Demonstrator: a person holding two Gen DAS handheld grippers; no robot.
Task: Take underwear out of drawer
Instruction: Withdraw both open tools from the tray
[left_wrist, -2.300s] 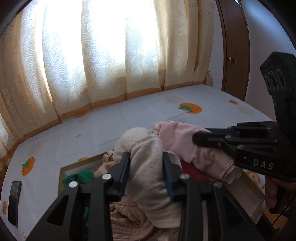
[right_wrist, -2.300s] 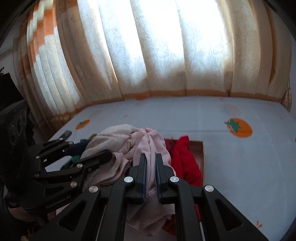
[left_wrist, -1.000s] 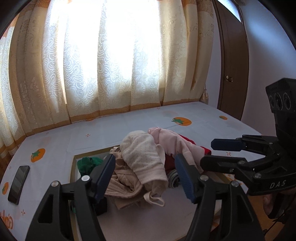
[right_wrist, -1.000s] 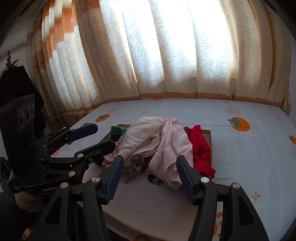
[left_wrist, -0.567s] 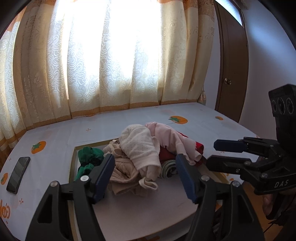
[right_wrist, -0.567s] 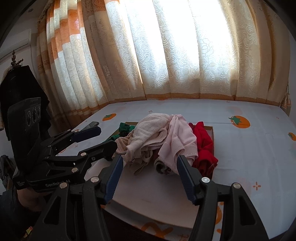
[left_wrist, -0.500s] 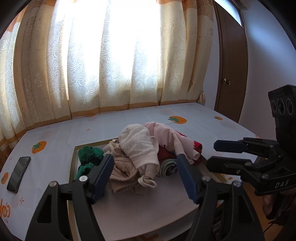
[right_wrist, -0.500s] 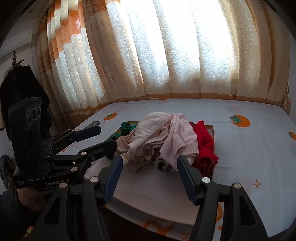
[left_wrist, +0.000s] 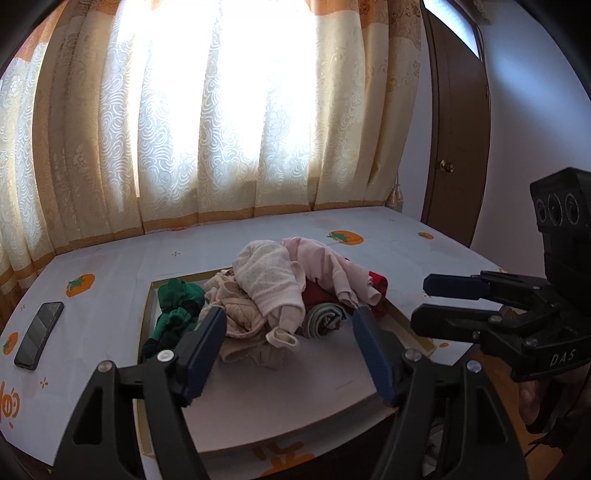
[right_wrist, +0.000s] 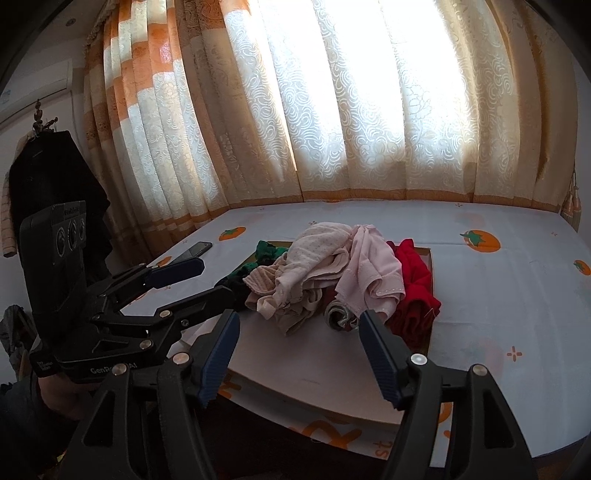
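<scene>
Both tongs are held apart and empty: the left tongs (left_wrist: 288, 347) wide, the right tongs (right_wrist: 299, 350) opening, nothing between the jaws, since the pile is let go. Just beyond them the underwear pile (left_wrist: 280, 291) lies heaped in the far part of the shallow drawer (left_wrist: 258, 398), which rests on the bed (left_wrist: 110, 295). A phone (left_wrist: 38, 334) lies at the left. Earlier, cream and pink garments were clamped; now both tongs are drawn back toward the near edge.
</scene>
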